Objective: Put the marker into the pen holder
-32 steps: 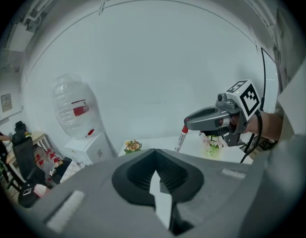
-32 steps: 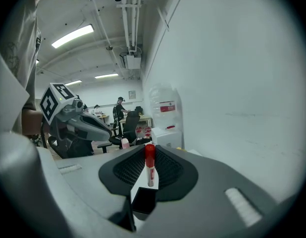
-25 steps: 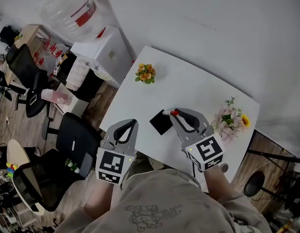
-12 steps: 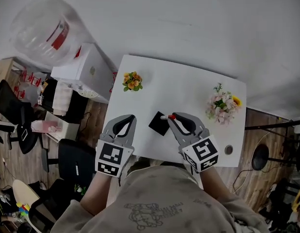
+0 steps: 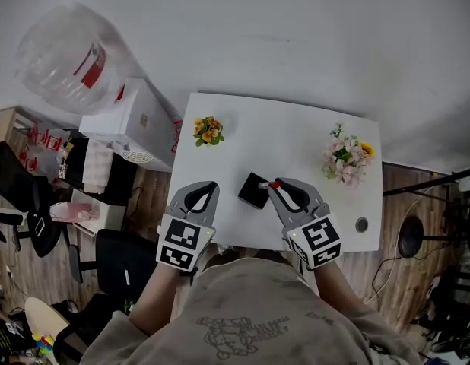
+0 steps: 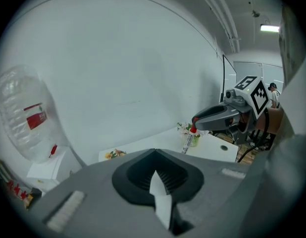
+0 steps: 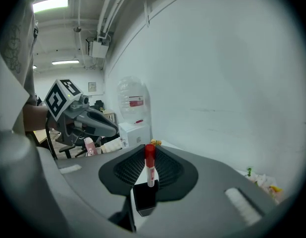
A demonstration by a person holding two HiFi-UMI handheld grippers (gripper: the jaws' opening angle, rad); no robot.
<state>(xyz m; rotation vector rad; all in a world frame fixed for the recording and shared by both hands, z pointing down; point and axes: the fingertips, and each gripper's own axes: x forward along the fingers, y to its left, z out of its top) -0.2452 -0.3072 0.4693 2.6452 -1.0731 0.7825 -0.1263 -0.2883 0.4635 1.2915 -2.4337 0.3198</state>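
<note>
A black square pen holder (image 5: pixel 253 191) stands on the white table (image 5: pixel 296 139) near its front edge. My right gripper (image 5: pixel 271 185) is shut on a white marker with a red cap (image 5: pixel 273 183), held upright just at the holder's right side. In the right gripper view the marker (image 7: pixel 150 166) stands between the jaws, its lower end at the pen holder (image 7: pixel 145 200). I cannot tell if the tip is inside. My left gripper (image 5: pixel 201 188) hangs shut and empty at the table's front left edge. The left gripper view shows the marker (image 6: pixel 188 141) under the right gripper (image 6: pixel 197 122).
An orange flower pot (image 5: pixel 208 129) sits at the table's back left and a pink bouquet (image 5: pixel 344 157) at the back right. A cable hole (image 5: pixel 361 224) is at the front right corner. A water bottle (image 5: pixel 68 48) on a white dispenser (image 5: pixel 136 116) and a black chair (image 5: pixel 117 261) stand to the left.
The head camera has swung, so the table sits squarer in view. The right gripper still holds the marker by the pen holder. The left gripper stays shut at the table's edge.
</note>
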